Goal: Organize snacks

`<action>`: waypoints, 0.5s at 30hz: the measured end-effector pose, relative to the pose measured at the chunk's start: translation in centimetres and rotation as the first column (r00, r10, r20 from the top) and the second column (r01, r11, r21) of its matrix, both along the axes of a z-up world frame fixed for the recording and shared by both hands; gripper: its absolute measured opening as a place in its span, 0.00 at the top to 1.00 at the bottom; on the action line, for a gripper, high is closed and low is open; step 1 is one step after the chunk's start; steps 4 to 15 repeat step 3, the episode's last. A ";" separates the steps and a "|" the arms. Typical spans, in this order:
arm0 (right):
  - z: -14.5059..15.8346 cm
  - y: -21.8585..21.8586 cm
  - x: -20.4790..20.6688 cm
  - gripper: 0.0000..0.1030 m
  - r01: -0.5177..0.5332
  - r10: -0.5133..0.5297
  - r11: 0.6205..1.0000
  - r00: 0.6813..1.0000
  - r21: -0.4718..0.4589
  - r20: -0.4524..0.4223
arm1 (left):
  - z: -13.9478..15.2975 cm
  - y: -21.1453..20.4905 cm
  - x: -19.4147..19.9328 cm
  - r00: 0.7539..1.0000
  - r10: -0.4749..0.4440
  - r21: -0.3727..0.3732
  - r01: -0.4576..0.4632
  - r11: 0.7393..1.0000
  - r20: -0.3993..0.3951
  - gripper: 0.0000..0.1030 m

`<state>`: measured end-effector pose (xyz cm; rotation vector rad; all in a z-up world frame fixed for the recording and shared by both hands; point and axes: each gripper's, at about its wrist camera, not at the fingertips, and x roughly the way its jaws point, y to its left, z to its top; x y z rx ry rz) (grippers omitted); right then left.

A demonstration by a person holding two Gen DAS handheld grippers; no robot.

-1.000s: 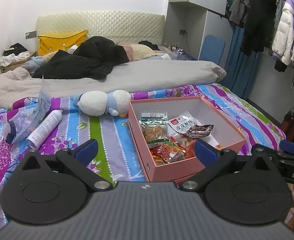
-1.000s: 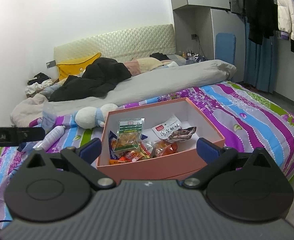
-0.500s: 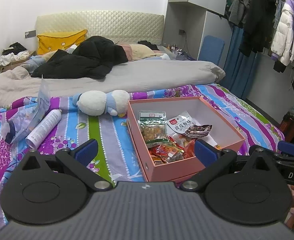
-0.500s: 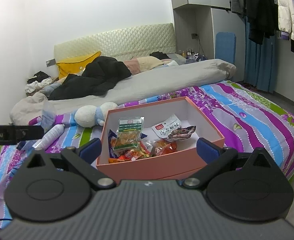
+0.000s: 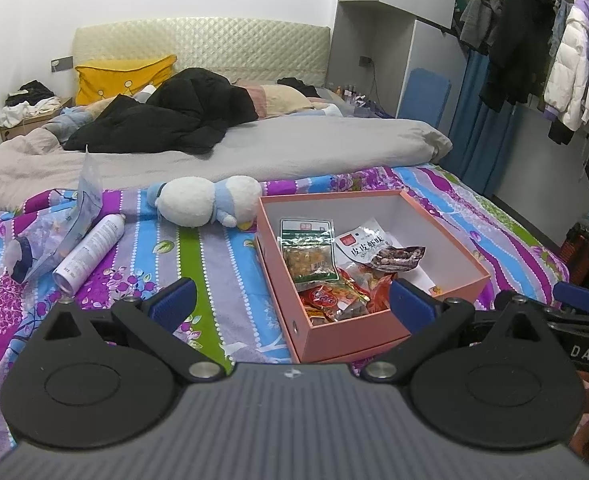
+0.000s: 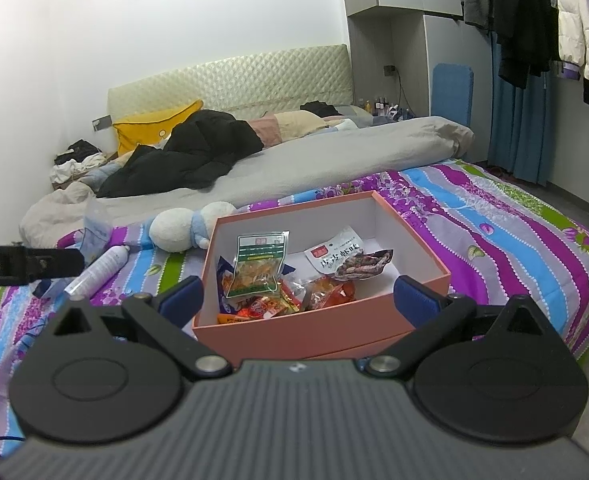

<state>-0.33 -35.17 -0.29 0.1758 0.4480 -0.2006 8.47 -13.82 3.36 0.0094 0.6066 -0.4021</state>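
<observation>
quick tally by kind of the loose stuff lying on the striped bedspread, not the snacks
pink box: 1
plush toy: 1
white spray can: 1
clear plastic bag: 1
Total: 4

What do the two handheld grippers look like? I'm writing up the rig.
Left gripper and right gripper match: ribbed grey body, two round black discs, black linkage arms with silver pivot pins, blue finger pads. From the left camera, the right unit's side shows white letters "DAS".
</observation>
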 end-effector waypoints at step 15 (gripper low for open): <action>-0.1 0.0 0.0 0.00 -0.001 0.001 1.000 1.000 0.004 -0.001 | 0.0 0.3 0.2 1.000 0.010 0.002 -0.010 1.000 -0.004 0.00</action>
